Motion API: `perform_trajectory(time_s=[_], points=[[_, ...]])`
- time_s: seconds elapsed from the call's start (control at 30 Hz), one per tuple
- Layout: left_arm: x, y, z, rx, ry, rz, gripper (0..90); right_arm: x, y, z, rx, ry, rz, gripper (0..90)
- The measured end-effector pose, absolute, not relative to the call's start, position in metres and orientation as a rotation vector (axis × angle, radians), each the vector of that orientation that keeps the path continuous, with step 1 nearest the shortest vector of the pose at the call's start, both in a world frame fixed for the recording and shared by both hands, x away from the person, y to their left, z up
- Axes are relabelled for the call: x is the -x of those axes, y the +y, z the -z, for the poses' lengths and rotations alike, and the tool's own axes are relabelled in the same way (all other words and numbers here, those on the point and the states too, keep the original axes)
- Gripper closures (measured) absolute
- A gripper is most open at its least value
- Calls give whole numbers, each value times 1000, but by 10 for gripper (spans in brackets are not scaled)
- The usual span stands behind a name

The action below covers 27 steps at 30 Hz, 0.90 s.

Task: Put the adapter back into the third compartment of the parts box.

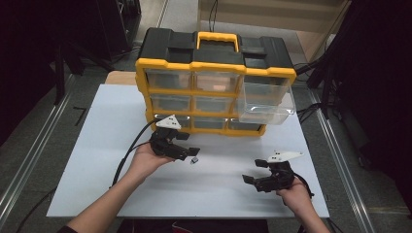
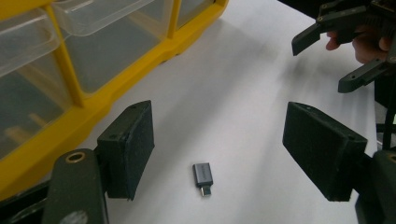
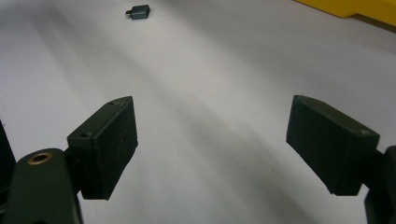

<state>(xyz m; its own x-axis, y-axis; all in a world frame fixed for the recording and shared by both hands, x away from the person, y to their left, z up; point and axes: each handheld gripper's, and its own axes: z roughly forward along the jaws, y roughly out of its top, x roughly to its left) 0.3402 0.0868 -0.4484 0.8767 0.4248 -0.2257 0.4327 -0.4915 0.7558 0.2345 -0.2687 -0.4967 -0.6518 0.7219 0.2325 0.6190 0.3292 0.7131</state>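
On the white table [image 1: 97, 160], seen from the high view, your left gripper [image 1: 190, 154] sits just in front of the yellow and black organiser [image 1: 214, 68], with its jaws spread and pointing toward 3 o'clock. The small grey adapter [image 1: 194, 160] lies flat on the table right at those jaw tips, at about 6 o'clock from the organiser's middle column. One clear drawer [image 1: 265, 102] on the organiser's right side is pulled out and hangs forward of the others. Your right gripper [image 1: 252, 178] is near the table's front edge, at roughly 4 o'clock from the adapter and well apart from it, with its jaws open and pointing toward 9 o'clock.

In the left gripper view, your left gripper [image 2: 218, 154] stands wide, nothing between the pads but bare table and the adapter [image 2: 203, 176]. The adapter lies between the two jaws, nearer the left one, touching neither, its metal plug pointing toward 6 o'clock. The organiser [image 2: 116, 88] runs along the 10 o'clock side, and your right gripper [image 2: 322, 63] shows at 2 o'clock, jaws apart.

In the right gripper view, your right gripper [image 3: 212, 137] is wide open and holds nothing. The adapter [image 3: 138, 11] lies far ahead at 11 o'clock, and a corner of the organiser [image 3: 355, 8] shows at 1 o'clock.
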Motion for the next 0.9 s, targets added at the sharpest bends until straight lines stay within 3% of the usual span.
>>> perform_trajectory(time_s=[0.17, 0.9], points=[[-339, 82, 457, -2159, 616, -42, 249, -234, -268, 497, -1245, 2459, -1227, 147], [-332, 76, 486, -2178, 627, -57, 273, -234, -268, 497, -1243, 2463, -1220, 147]])
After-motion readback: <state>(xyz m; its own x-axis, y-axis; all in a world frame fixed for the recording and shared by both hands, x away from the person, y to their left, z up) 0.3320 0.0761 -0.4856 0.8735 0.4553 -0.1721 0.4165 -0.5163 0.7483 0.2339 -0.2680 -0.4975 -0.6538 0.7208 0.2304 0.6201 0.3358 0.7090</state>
